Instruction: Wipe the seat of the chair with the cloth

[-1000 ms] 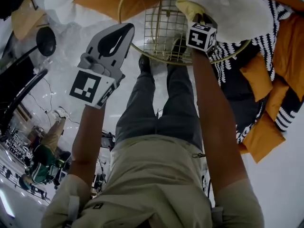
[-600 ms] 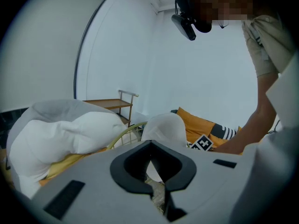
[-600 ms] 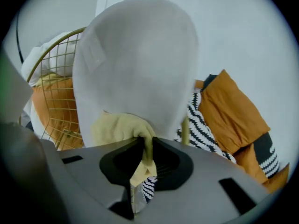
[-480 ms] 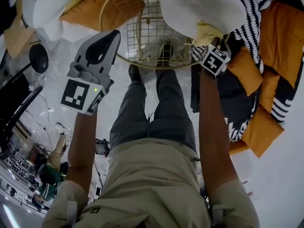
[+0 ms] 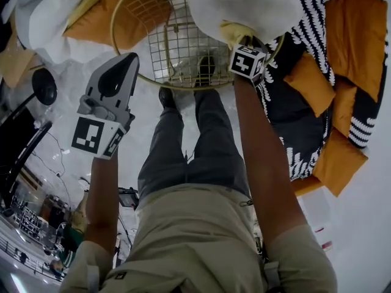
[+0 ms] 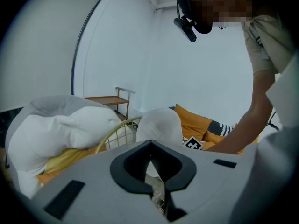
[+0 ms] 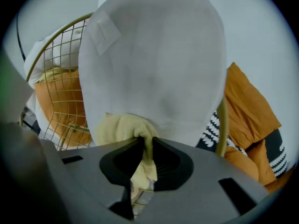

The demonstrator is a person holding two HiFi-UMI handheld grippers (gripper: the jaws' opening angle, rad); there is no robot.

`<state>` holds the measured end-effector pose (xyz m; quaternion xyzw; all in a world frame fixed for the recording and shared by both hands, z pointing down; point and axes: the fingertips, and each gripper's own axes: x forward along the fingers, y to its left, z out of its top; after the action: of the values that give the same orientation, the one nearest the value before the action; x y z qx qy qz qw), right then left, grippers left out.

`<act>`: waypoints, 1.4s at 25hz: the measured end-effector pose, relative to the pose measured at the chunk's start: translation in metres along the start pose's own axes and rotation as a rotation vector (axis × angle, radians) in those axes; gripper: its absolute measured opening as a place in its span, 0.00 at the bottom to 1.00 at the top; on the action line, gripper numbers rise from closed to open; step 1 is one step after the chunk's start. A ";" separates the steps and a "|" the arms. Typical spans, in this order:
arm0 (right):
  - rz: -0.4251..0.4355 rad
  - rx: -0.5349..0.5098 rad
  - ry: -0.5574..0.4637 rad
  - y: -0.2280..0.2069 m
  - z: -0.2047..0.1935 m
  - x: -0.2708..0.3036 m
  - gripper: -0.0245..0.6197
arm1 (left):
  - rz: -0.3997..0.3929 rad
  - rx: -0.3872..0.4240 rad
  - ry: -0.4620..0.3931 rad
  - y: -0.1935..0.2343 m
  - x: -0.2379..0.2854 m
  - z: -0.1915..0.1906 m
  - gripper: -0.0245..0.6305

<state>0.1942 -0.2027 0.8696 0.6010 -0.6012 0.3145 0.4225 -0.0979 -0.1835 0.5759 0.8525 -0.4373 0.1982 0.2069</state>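
Observation:
The chair (image 5: 177, 41) is a gold wire bowl with a white cushion (image 5: 244, 5) lying on its seat. My right gripper (image 5: 243, 41) is shut on a yellow cloth (image 5: 235, 32) at the seat's near right edge. The cloth (image 7: 124, 127) bunches against the lower edge of the cushion (image 7: 154, 59), and a strip of it hangs between the jaws of the right gripper (image 7: 140, 171). My left gripper (image 5: 122, 63) is shut on nothing and hovers just outside the chair's left rim. In the left gripper view, the left gripper (image 6: 153, 188) points at the rim (image 6: 117, 129).
Orange cushions (image 5: 354, 35) and black-and-white patterned ones (image 5: 305, 60) are piled right of the chair. A white pillow (image 5: 55, 17) and an orange cushion lie at the left. A black lamp base (image 5: 44, 85) stands on the floor. The person's shoes (image 5: 168, 96) are under the chair's front rim.
The right gripper and cloth swung out past the seat's right rim, then came back left onto the seat by the cushion. The left gripper kept its place beside the left rim.

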 end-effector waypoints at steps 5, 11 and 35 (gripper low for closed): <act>0.115 -0.034 0.029 0.048 0.012 0.010 0.14 | 0.017 0.003 -0.004 0.001 -0.011 -0.005 0.06; 0.132 -0.088 -0.010 0.058 0.031 -0.020 0.14 | 0.037 0.015 -0.047 0.005 -0.031 0.021 0.06; 0.422 -0.103 -0.817 0.039 0.211 -0.553 0.12 | -0.024 0.149 -0.309 -0.039 -0.269 0.175 0.06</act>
<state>0.0845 -0.1338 0.2909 0.5185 -0.8423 0.1009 0.1069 -0.1828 -0.0763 0.2832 0.8910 -0.4376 0.0942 0.0761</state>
